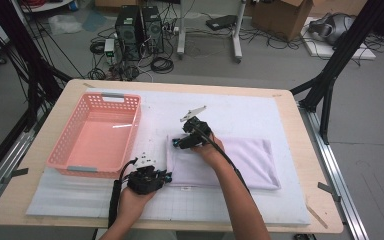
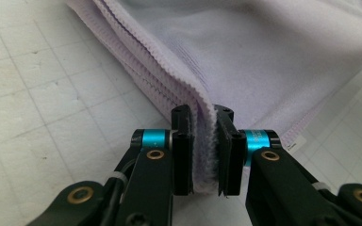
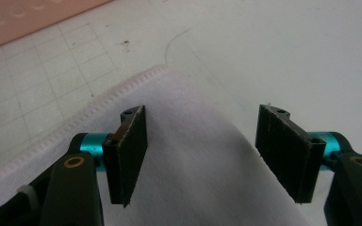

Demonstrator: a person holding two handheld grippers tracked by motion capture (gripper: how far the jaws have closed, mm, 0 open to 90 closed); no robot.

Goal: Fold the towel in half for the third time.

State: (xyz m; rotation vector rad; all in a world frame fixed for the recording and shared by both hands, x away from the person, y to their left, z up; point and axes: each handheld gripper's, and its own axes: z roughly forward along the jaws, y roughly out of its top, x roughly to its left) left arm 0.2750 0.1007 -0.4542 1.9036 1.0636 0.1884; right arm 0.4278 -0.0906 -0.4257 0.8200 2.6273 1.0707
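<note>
Behind my table, at the top of the high view, the grey floor is full of cables, with two black computer towers [image 1: 140, 27] in the upper middle and a cardboard box [image 1: 285, 15] in the upper right. At the left of the frame a pink plastic basket [image 1: 96, 135] stands on the white gridded mat [image 1: 230, 202] which covers the wooden table [image 1: 45, 150].

Just right of the basket, in the lower middle, my left gripper [image 1: 168, 176] is clamped on the lower left corner of the folded lilac towel [image 1: 250, 160]. In the left gripper view the pads [image 2: 183, 150] press the stacked hems of the towel [image 2: 273, 61] from both sides.

Above it, near the centre of the frame, my right gripper [image 1: 176, 143] is at the upper left corner of the towel. In the right gripper view its jaws are apart, with the towel corner [image 3: 188, 155] between them, and neither pad [image 3: 132, 150] presses the cloth. The towel lies flat on the mat, stretching to the right of both grippers.
</note>
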